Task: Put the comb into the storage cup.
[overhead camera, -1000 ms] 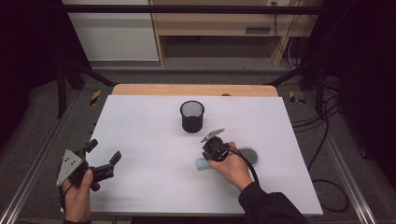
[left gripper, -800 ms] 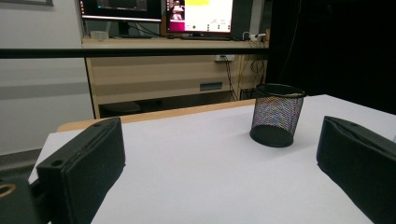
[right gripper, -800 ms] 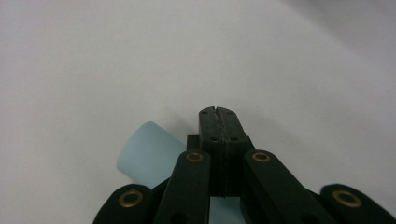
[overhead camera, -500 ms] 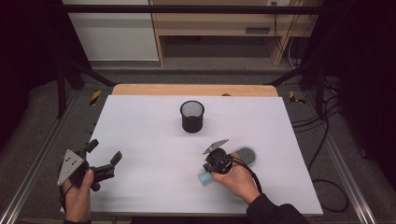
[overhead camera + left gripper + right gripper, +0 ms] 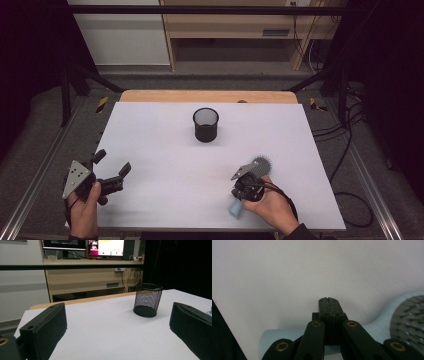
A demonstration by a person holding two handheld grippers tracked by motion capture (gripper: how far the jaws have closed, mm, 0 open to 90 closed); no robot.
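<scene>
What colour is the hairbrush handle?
Pale blue; the hairbrush handle shows best in the right gripper view.

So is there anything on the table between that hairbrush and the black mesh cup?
Nothing visible. The hairbrush lies under the right gripper near the table's front edge, and only bare white tabletop stretches from it to the mesh cup. The left gripper is off at the far side.

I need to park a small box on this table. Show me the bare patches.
The white table top is bare left of the black mesh cup, down to the open left gripper. The middle strip between both grippers is free too. It is crowded at the front right, where the shut right gripper sits over the pale blue hairbrush.
</scene>
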